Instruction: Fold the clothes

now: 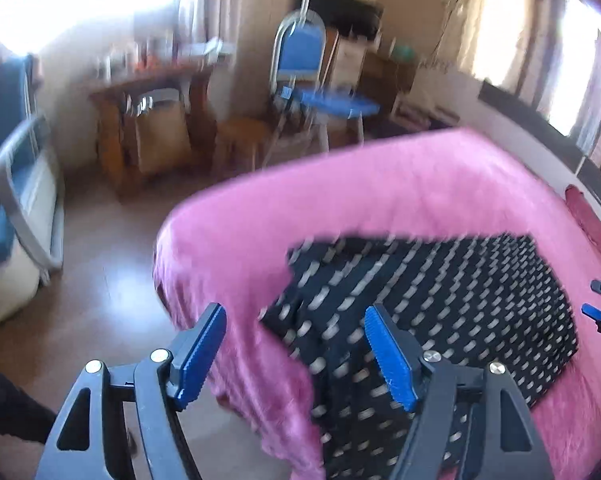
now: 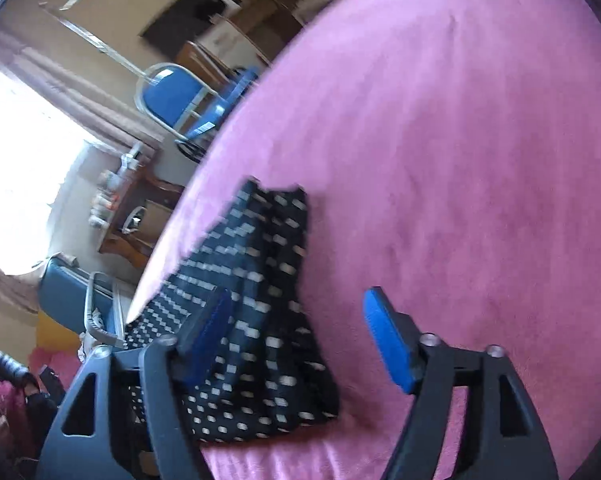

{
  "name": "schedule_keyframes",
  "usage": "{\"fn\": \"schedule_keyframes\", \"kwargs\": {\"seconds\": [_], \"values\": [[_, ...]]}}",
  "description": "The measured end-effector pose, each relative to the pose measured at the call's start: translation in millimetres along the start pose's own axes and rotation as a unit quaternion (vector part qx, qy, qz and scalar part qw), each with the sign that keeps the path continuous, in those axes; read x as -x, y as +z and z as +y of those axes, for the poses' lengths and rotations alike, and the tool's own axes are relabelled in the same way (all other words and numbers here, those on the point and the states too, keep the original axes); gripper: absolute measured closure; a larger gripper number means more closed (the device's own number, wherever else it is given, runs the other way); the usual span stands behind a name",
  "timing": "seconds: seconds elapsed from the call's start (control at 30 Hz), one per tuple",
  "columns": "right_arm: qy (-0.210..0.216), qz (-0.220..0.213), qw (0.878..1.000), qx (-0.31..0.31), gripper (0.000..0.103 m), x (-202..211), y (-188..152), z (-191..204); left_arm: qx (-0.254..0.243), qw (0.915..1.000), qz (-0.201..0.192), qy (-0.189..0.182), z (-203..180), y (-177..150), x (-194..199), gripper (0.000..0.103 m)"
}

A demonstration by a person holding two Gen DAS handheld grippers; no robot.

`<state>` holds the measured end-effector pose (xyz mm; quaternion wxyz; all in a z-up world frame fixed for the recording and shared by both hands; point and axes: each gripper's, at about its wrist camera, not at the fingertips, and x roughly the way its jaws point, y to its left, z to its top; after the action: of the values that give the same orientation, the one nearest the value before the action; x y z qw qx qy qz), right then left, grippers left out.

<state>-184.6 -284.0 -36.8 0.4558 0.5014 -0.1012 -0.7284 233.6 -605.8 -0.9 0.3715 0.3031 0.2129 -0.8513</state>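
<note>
A black garment with pale dots point(image 1: 440, 300) lies spread on the pink bed cover point(image 1: 340, 200), one part hanging over the near edge. My left gripper point(image 1: 296, 356) hovers open above that near edge, its blue pads point(image 1: 198, 354) apart with nothing pressed between them. In the right wrist view the same garment point(image 2: 252, 300) lies on the pink cover point(image 2: 460, 160). My right gripper point(image 2: 300, 340) stands open over the garment's right border, touching nothing. The right gripper's blue tips point(image 1: 598, 314) show at the right edge of the left wrist view.
A blue folding chair point(image 1: 300, 56) and a wooden table point(image 1: 152, 120) with clutter stand beyond the bed. A blue and white seat point(image 1: 16, 216) sits at the left on the brown floor point(image 1: 112, 272). Bright windows lie behind.
</note>
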Motion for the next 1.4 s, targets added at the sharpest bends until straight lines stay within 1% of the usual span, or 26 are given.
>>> {"fn": "schedule_keyframes", "kwargs": {"seconds": [0.03, 0.07, 0.1, 0.13, 0.2, 0.27, 0.3, 0.37, 0.43, 0.47, 0.5, 0.57, 0.63, 0.67, 0.73, 0.8, 0.87, 0.9, 0.93, 1.03, 1.1, 1.13, 1.2, 1.27, 1.3, 1.4], "values": [[0.014, -0.010, 1.000, 0.012, 0.004, 0, 5, 16, -0.013, 0.9998, -0.015, -0.010, -11, 4, 7, 0.027], [0.030, -0.015, 0.999, 0.025, 0.000, -1, 7, 30, -0.026, 0.9992, -0.021, -0.022, -16, 4, 12, 0.027], [0.048, -0.016, 0.998, 0.038, 0.000, -1, 7, 42, -0.037, 0.9982, -0.020, -0.044, -28, 5, 11, 0.026], [0.062, -0.011, 0.997, 0.050, 0.000, -5, 7, 51, -0.046, 0.9966, -0.008, -0.068, -40, 4, 6, 0.024], [0.080, 0.014, 0.994, 0.068, 0.000, -19, 6, 64, -0.055, 0.9939, 0.029, -0.091, -58, -7, -14, 0.022], [0.080, 0.043, 0.993, 0.080, 0.000, -37, -3, 72, -0.065, 0.9919, 0.063, -0.088, -66, -23, -39, 0.022], [0.068, 0.054, 0.993, 0.082, 0.000, -45, -7, 71, -0.066, 0.9916, 0.077, -0.080, -68, -30, -50, 0.022], [0.025, 0.065, 0.994, 0.081, 0.000, -53, -14, 57, -0.049, 0.9902, 0.107, -0.075, -59, -40, -70, 0.022], [-0.018, 0.068, 0.995, 0.067, 0.000, -53, -15, 39, -0.035, 0.9909, 0.102, -0.081, -52, -42, -67, 0.022], [-0.019, 0.062, 0.996, 0.057, 0.000, -49, -13, 33, -0.037, 0.9919, 0.089, -0.082, -52, -39, -61, 0.022], [-0.007, 0.050, 0.998, 0.045, 0.000, -42, -11, 30, -0.043, 0.9928, 0.075, -0.083, -54, -35, -53, 0.022], [0.012, 0.029, 0.998, 0.054, 0.000, -32, -6, 38, -0.059, 0.9933, 0.047, -0.087, -58, -27, -42, 0.022], [0.032, 0.015, 0.997, 0.073, 0.000, -28, -1, 51, -0.074, 0.9928, 0.049, -0.081, -57, -16, -49, 0.022], [0.045, 0.018, 0.995, 0.083, 0.000, -32, 1, 61, -0.075, 0.9926, 0.060, -0.074, -57, -13, -60, 0.022], [0.063, 0.045, 0.992, 0.105, 0.000, -50, -1, 79, -0.059, 0.9925, 0.089, -0.061, -49, -11, -85, 0.022], [0.056, 0.086, 0.988, 0.114, 0.000, -74, -6, 81, -0.039, 0.9917, 0.111, -0.051, -38, -8, -108, 0.022], [0.034, 0.113, 0.987, 0.111, 0.000, -90, -12, 71, -0.029, 0.9923, 0.111, -0.047, -33, -6, -115, 0.022], [0.034, 0.115, 0.987, 0.107, 0.000, -94, -13, 66, -0.028, 0.9926, 0.109, -0.045, -32, -5, -114, 0.022], [0.039, 0.104, 0.989, 0.098, 0.000, -91, -10, 63, -0.022, 0.9931, 0.106, -0.044, -33, -3, -109, 0.022], [0.027, 0.047, 0.996, 0.076, 0.000, -56, -7, 66, 0.010, 0.9974, 0.058, -0.042, -32, 0, -66, 0.022], [0.031, 0.008, 0.998, 0.062, 0.000, -27, -9, 69, 0.016, 0.9976, 0.032, -0.059, -38, 3, -35, 0.022], [0.043, 0.003, 0.998, 0.053, 0.000, -16, -12, 71, 0.018, 0.9971, 0.024, -0.070, -42, 3, -23, 0.022], [0.069, 0.006, 0.997, 0.039, 0.000, 0, -22, 74, 0.015, 0.9959, 0.000, -0.089, -53, 1, 12, 0.022], [0.091, 0.007, 0.995, 0.031, 0.000, 14, -34, 79, 0.007, 0.9938, -0.043, -0.102, -69, 2, 52, 0.022], [0.103, 0.004, 0.994, 0.022, 0.000, 27, -45, 78, 0.003, 0.9929, -0.068, -0.097, -77, 8, 71, 0.022], [0.117, -0.005, 0.993, -0.002, 0.000, 52, -73, 80, -0.009, 0.9890, -0.139, -0.050, -94, 13, 130, 0.022]]}}
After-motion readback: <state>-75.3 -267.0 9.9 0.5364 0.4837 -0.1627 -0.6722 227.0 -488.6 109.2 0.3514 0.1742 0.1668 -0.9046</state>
